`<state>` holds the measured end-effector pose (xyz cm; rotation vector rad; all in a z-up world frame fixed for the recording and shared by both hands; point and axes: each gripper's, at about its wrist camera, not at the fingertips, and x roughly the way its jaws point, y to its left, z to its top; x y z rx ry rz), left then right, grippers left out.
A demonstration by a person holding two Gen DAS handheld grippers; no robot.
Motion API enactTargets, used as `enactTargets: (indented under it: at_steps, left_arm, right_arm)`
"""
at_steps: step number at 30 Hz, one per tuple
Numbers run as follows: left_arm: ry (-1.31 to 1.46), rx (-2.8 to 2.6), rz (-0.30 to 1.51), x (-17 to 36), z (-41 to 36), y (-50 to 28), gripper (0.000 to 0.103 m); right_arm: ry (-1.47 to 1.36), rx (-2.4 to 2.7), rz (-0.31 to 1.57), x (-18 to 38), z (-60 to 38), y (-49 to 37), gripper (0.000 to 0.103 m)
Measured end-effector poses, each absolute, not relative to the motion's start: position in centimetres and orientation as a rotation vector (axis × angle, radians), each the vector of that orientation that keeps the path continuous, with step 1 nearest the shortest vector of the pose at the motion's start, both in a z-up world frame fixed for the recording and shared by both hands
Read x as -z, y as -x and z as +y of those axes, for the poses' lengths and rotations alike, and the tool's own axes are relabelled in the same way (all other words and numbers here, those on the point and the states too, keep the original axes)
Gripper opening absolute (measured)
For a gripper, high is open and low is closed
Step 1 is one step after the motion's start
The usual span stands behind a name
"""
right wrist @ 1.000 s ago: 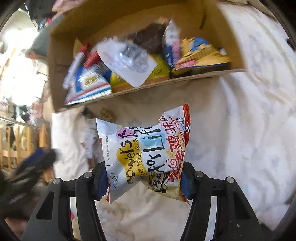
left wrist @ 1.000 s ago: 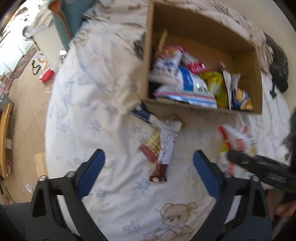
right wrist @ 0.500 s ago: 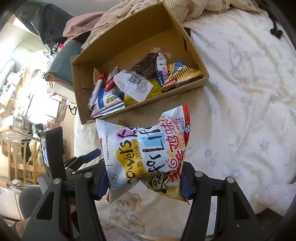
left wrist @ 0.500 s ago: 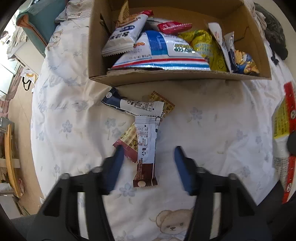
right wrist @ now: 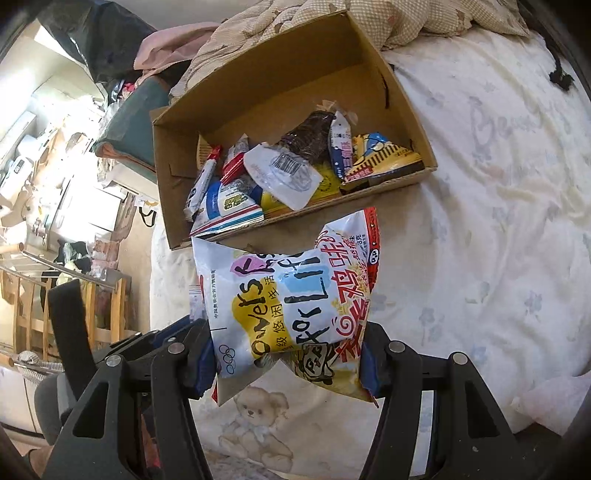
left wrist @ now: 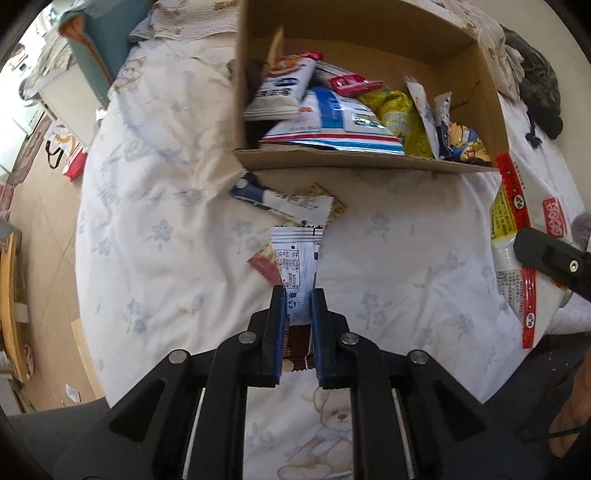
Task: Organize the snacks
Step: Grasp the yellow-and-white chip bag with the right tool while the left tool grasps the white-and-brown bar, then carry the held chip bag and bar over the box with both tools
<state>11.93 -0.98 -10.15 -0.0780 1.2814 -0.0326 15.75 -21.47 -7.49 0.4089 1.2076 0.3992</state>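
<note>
My left claw [left wrist: 298, 295] was clamped on a long white snack bar wrapper [left wrist: 295, 264], its blue pads pinching the wrapper's lower part while the printed upper end stood out ahead of the fingers. Just beyond it on the bed sheet [left wrist: 159, 206] lay a blue-and-white wrapper [left wrist: 280, 199] crossing a tan checked packet [left wrist: 332, 206], and a red-edged packet [left wrist: 264, 264] showed beside the held bar. My right claw [right wrist: 288, 356] was closed on a large crumpled chip bag [right wrist: 291, 295], white with yellow, red and black lettering, held off the sheet in front of the camera; the same bag [left wrist: 517, 251] showed at the right edge of the left wrist view with a dark finger [left wrist: 550, 258] across it. The cardboard box [right wrist: 373, 88] sat on the bed ahead of both claws, open at the top and already holding a heap of snacks: a blue, white and red bag [left wrist: 332, 129], a yellow packet [left wrist: 397, 114], a small red one [left wrist: 351, 83], and a yellow-and-blue bag [right wrist: 380, 158] at the right end. In the right wrist view a clear pouch with a barcode [right wrist: 284, 173] lay on top of the heap. A teddy-bear print [right wrist: 255, 421] marked the sheet below the right claw. A checked quilt [right wrist: 424, 18] was bunched behind the box.
</note>
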Motion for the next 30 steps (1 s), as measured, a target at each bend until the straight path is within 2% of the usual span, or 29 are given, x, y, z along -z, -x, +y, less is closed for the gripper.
enactTargets:
  at_steps: [8,13,20,30]
  left_arm:
    - [0.112,-0.004,1.229,8.8,0.3,-10.4,0.01]
    - [0.117,-0.002,1.134,6.9,0.6,-9.6,0.01]
    - [0.116,-0.016,1.014,3.3,1.0,-9.2,0.01]
    - [0.165,0.054,0.973,-1.0,1.4,-12.1,0.01]
  right_arm:
    - [-0.407,-0.398,1.2,7.2,-21.8,-15.4,0.063]
    - [-0.432,-0.408,1.167,6.4,-22.4,-15.0,0.063]
    - [-0.481,-0.437,1.045,3.8,-23.5,-14.4,0.063]
    - [-0.569,-0.401,0.899,0.7,-26.6,-15.8,0.063]
